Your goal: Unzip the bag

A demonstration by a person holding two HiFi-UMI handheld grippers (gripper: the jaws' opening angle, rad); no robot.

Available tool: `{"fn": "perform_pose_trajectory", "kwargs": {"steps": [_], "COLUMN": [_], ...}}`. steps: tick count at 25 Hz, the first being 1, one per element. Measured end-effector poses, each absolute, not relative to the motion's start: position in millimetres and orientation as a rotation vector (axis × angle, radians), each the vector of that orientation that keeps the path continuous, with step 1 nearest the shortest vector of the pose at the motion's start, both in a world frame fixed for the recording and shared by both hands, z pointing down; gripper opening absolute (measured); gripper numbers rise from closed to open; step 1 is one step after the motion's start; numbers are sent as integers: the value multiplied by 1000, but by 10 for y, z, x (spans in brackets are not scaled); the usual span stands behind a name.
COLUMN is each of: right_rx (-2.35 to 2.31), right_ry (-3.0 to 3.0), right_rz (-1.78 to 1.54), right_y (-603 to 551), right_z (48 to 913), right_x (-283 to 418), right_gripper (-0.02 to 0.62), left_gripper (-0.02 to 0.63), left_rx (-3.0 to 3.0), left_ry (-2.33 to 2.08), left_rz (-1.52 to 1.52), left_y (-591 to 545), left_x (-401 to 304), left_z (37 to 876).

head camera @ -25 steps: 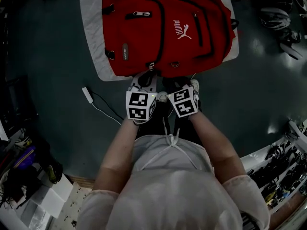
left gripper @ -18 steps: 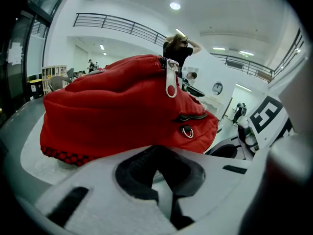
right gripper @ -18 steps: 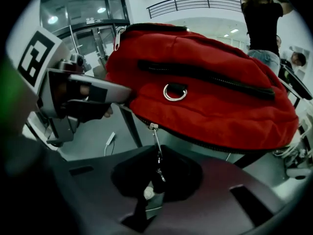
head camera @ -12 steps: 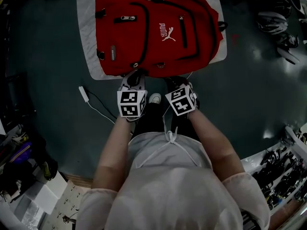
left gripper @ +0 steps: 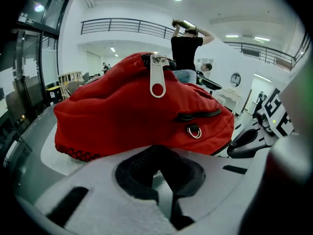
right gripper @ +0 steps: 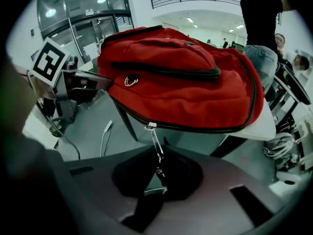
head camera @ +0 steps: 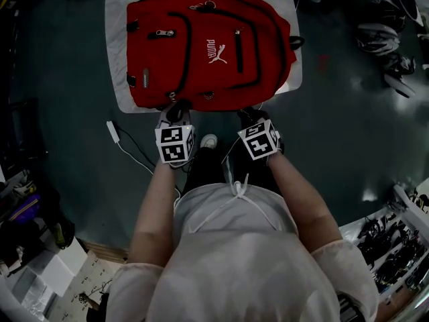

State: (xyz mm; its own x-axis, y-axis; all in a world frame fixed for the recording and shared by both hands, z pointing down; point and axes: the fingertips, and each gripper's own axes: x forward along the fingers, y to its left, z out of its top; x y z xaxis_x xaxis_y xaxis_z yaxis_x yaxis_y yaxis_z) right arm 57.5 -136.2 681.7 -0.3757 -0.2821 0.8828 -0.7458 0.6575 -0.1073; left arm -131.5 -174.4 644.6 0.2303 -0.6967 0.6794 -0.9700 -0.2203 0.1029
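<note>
A red backpack [head camera: 201, 52] lies flat on a small white table [head camera: 115, 45]. Both grippers are at its near edge. My right gripper [head camera: 251, 115] is shut on the thin metal zipper pull [right gripper: 155, 146], which hangs from the slider [right gripper: 149, 126] on the black zip line into my jaws [right gripper: 159, 173]. My left gripper [head camera: 175, 111] sits just short of the bag's near left corner. In the left gripper view its dark pads [left gripper: 146, 168] meet with nothing between them, and the backpack [left gripper: 137, 106] rises just beyond.
A white cable with an adapter [head camera: 114, 131] lies on the dark floor at the left. Cluttered shelves [head camera: 27, 213] stand at the lower left, racks of tools [head camera: 395, 233] at the lower right, dark gear [head camera: 389, 45] at the upper right. A person in black [left gripper: 188, 48] stands behind the table.
The two grippers have drawn apart. My right gripper has slid to the right along the bag's near edge with the zipper pull; my left stays by the near left corner.
</note>
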Motion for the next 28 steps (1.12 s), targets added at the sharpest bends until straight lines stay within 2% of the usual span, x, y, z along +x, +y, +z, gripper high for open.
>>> {"fn": "perform_pose_trajectory", "kwargs": {"steps": [28], "right_rx": [826], "right_ry": [-1908], "right_rz": [649], "right_y": [-2095], "right_z": [6700], "right_x": [1901], "right_gripper": [36], "left_gripper": [20], "left_rx": [1779], "left_ry": [-1706], "left_rz": [747], "left_y": [-1782], "left_x": [-1347], "left_z": [6492]}}
